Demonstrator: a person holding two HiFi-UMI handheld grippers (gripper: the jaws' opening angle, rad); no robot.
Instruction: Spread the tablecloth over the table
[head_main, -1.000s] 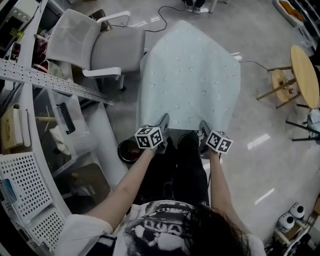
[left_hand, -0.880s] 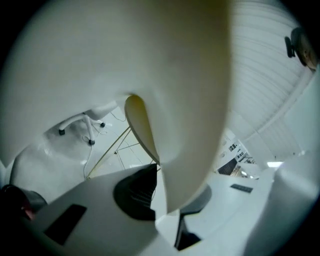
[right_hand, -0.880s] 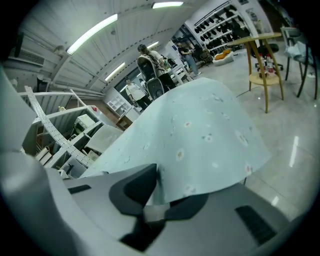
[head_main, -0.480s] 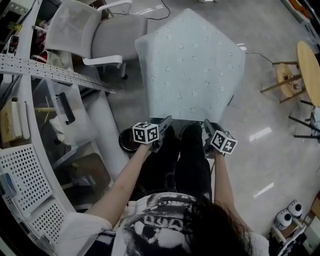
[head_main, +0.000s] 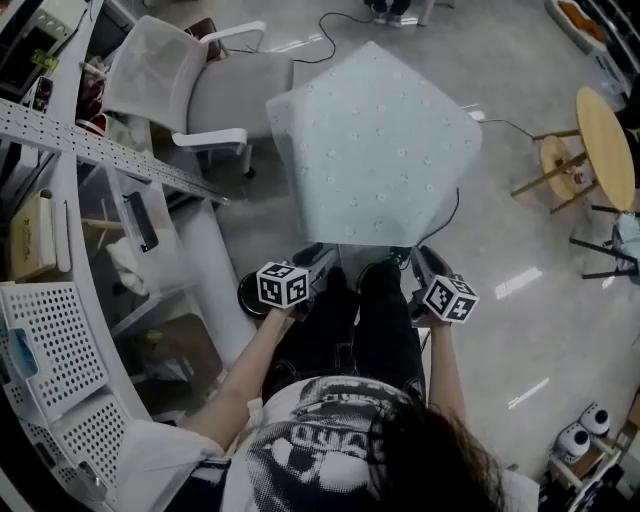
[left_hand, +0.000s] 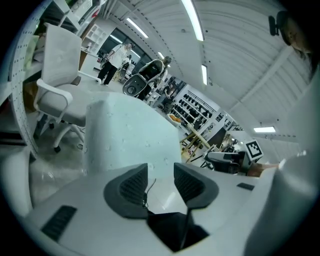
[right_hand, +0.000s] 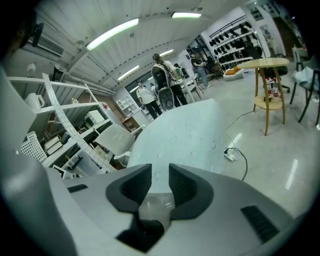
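Pale blue dotted tablecloth (head_main: 375, 150) lies spread flat over the table, which is hidden under it, with the edges hanging down on all visible sides. Left gripper (left_hand: 160, 169) sits just off the tablecloth's near edge, toward its left corner, jaws wide apart, nothing between the pads, only the cloth seen beyond the gap. Right gripper (right_hand: 160, 170) sits just off the same near edge toward the right corner, jaws apart and closing, pads not on anything. Neither touches the tablecloth. Grey office chair (head_main: 200, 85) stands just beside the tablecloth's left side. Round wooden stand (head_main: 605, 150) is well apart from the tablecloth, to its right.
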